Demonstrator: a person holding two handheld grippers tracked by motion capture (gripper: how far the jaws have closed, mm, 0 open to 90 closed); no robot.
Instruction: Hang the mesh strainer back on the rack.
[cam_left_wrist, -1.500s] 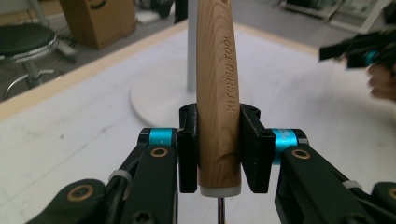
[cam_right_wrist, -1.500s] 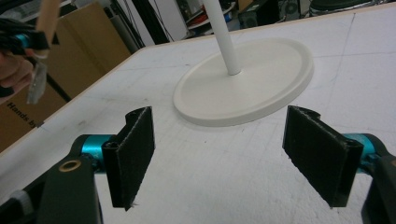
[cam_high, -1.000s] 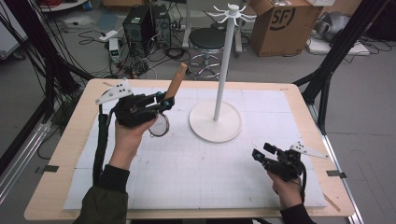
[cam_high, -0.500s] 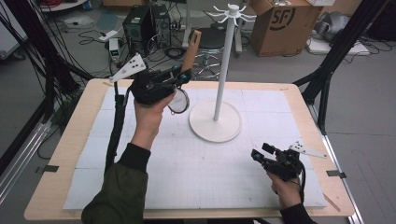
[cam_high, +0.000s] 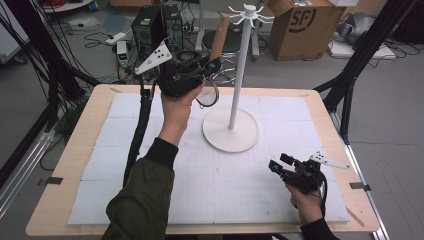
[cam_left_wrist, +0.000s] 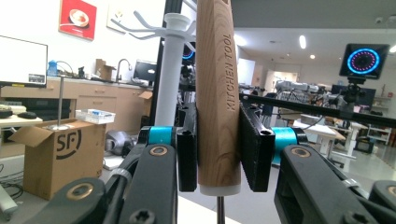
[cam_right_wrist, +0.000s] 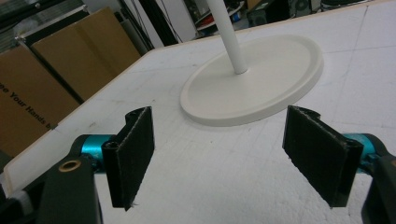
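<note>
My left gripper (cam_high: 212, 63) is raised above the far part of the table, shut on a kitchen tool's wooden handle (cam_high: 219, 31), which points upward. The handle (cam_left_wrist: 217, 93), engraved "KITCHEN TOOL", stands upright between the pads of my left gripper (cam_left_wrist: 218, 156). The tool's round wire-rimmed head (cam_high: 208, 95) hangs below the hand. A white hook stand (cam_high: 240, 65) rises just right of the tool, its hooks (cam_high: 248, 12) near the handle's top. The stand's top (cam_left_wrist: 173, 28) sits behind the handle. My right gripper (cam_high: 278, 165) rests open near the front right of the table, nothing between its pads (cam_right_wrist: 131, 154).
The stand's round base (cam_high: 231, 131) sits mid-table on a white foam mat (cam_high: 125, 150); from the right gripper view the base (cam_right_wrist: 261, 88) lies just ahead. A cardboard box (cam_high: 300, 25), a stool and computer gear stand on the floor beyond the far edge.
My left gripper has risen and moved farther away and to the right, carrying the tool closer to the stand's top. The right gripper has stayed put.
</note>
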